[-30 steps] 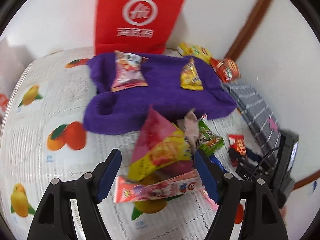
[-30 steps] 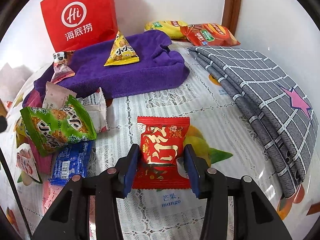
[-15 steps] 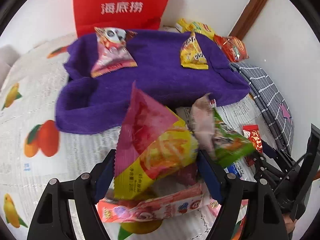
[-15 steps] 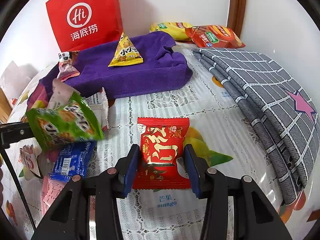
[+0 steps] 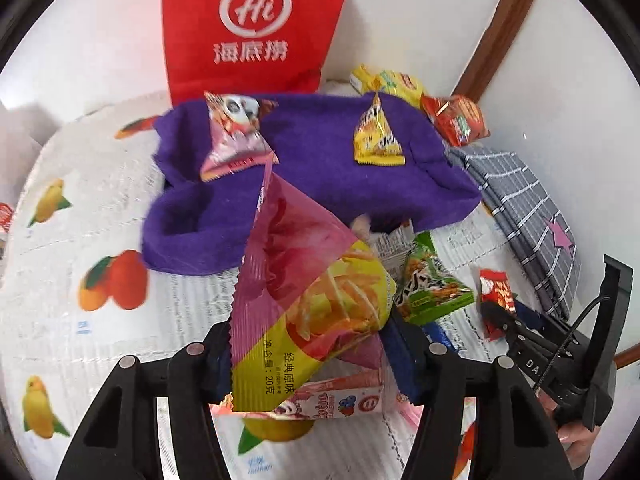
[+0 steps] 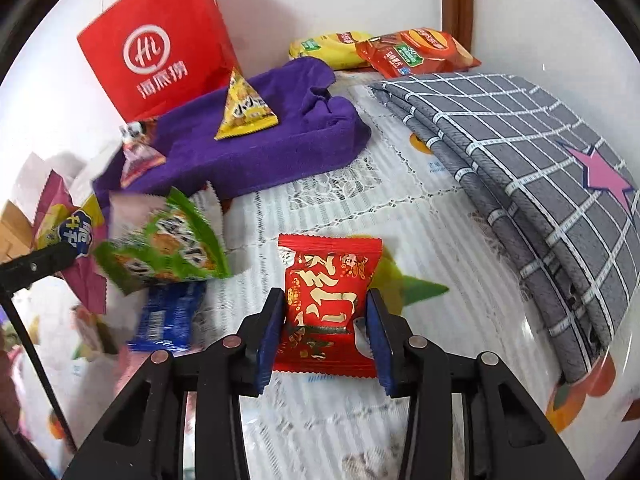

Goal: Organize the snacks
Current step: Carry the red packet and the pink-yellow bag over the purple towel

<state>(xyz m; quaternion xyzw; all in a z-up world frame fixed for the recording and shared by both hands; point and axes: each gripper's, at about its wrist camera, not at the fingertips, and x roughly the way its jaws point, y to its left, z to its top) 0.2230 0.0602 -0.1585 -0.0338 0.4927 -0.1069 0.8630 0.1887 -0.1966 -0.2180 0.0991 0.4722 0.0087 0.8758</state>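
My left gripper (image 5: 310, 350) is shut on a pink and yellow chip bag (image 5: 308, 296) and holds it above the bed; the bag also shows in the right wrist view (image 6: 60, 232). A purple towel (image 5: 320, 176) lies behind it with a pink panda snack (image 5: 236, 136) and a yellow triangular snack (image 5: 378, 136) on it. My right gripper (image 6: 326, 340) is shut on a small red snack packet (image 6: 326, 300) that rests on the bed. A green snack bag (image 6: 164, 248) and a blue packet (image 6: 168, 316) lie to its left.
A red paper bag (image 5: 256, 24) stands against the wall behind the towel. A folded grey checked cloth (image 6: 520, 184) lies at the right. Yellow and red chip bags (image 6: 384, 50) sit in the far corner. A pink strip packet (image 5: 340, 400) lies under my left gripper.
My left gripper has closed on the pink and yellow chip bag and lifted it off the pile, moving toward the towel. The right gripper has stayed on the red packet.
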